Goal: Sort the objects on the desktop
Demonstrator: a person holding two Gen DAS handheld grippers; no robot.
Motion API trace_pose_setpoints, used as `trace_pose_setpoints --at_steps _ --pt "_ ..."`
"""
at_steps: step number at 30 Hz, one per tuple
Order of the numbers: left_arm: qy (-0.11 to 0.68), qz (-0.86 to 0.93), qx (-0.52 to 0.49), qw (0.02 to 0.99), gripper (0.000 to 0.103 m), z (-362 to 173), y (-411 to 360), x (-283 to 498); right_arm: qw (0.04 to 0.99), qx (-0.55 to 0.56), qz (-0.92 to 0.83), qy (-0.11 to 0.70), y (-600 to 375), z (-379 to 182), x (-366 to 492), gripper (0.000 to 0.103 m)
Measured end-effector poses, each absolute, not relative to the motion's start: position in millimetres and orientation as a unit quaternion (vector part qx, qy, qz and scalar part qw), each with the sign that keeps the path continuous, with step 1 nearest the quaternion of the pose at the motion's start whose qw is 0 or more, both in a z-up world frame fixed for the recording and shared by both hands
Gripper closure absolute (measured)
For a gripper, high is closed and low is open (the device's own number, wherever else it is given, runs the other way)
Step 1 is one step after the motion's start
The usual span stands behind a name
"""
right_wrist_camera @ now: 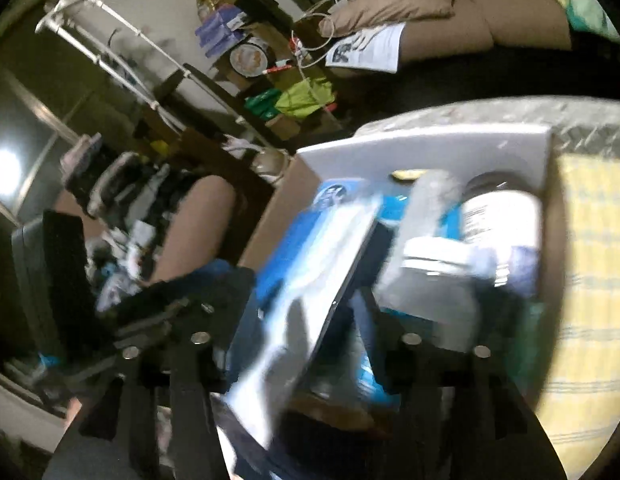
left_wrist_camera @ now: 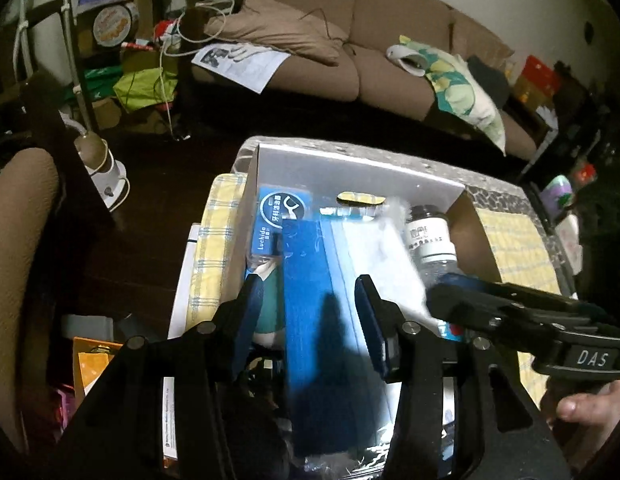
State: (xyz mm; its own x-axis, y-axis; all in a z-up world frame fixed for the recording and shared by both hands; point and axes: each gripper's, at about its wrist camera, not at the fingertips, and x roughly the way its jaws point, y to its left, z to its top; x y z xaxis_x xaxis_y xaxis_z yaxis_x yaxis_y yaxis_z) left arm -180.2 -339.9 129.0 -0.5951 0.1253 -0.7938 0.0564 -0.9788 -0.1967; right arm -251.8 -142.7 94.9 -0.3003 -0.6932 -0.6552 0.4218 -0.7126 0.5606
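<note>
Desktop objects lie packed in an open cardboard box (left_wrist_camera: 475, 236) on the speckled surface (left_wrist_camera: 505, 196), yellow checked cloth (left_wrist_camera: 214, 256) beside the box. Contents, relative to the box: blue floss pack (left_wrist_camera: 276, 220) at its far left wall; blue flat package (left_wrist_camera: 317, 304) lengthwise through the middle; white-labelled bottle (left_wrist_camera: 429, 240) at its far right corner. Left gripper (left_wrist_camera: 308, 308) over the box's near end, jaws apart either side of the blue flat package, pads not pressing. Right gripper (right_wrist_camera: 302, 312) likewise over the box, jaws apart; blurred view.
</note>
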Motion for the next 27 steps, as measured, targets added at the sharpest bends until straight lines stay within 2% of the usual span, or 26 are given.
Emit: trace_pose_setpoints --at_steps 1,2,5,7,11,15,18,21,24,27 --pt "-0.1 0.888 -0.448 0.016 0.047 131.2 -338.8 -174.4 0.348 0.474 -0.798 -0.131 -139.8 97.7 -249.1 0.047" --pt "-0.097 0.889 -0.447 0.013 0.044 133.1 -336.9 -169.6 0.346 0.472 -0.802 -0.117 -135.5 100.6 -244.2 0.047" --pt "-0.091 0.893 -0.441 0.006 0.041 142.5 -330.6 -147.3 0.333 0.461 -0.82 -0.064 -126.2 110.0 -225.0 0.04" --pt "-0.091 0.896 -0.435 0.001 0.03 150.6 -327.7 -131.0 0.326 0.453 -0.829 -0.03 -120.7 116.6 -211.4 0.034" --pt "-0.093 0.9 -0.426 -0.009 0.029 164.8 -321.3 -94.5 0.317 0.431 -0.844 0.046 -118.3 128.8 -171.5 0.025" --pt "-0.085 0.904 -0.419 -0.012 0.028 177.8 -303.9 -59.8 0.307 0.411 -0.855 0.078 -110.5 136.8 -136.9 0.017" --pt "-0.092 0.907 -0.412 -0.009 0.003 186.7 -290.0 -39.3 0.31 0.408 -0.856 0.067 -101.1 142.2 -115.7 0.015" --pt "-0.087 0.911 -0.402 -0.013 0.002 197.1 -271.8 -19.7 0.311 0.408 -0.857 0.057 -90.3 147.1 -97.0 0.012" --pt "-0.088 0.912 -0.4 -0.006 0.0 204.5 -252.0 -4.7 0.305 0.402 -0.861 0.056 -78.1 153.5 -77.9 0.0" --pt "-0.092 0.914 -0.396 0.004 0.0 209.2 -230.6 8.2 0.301 0.399 -0.865 0.047 -61.6 159.1 -62.9 0.0"
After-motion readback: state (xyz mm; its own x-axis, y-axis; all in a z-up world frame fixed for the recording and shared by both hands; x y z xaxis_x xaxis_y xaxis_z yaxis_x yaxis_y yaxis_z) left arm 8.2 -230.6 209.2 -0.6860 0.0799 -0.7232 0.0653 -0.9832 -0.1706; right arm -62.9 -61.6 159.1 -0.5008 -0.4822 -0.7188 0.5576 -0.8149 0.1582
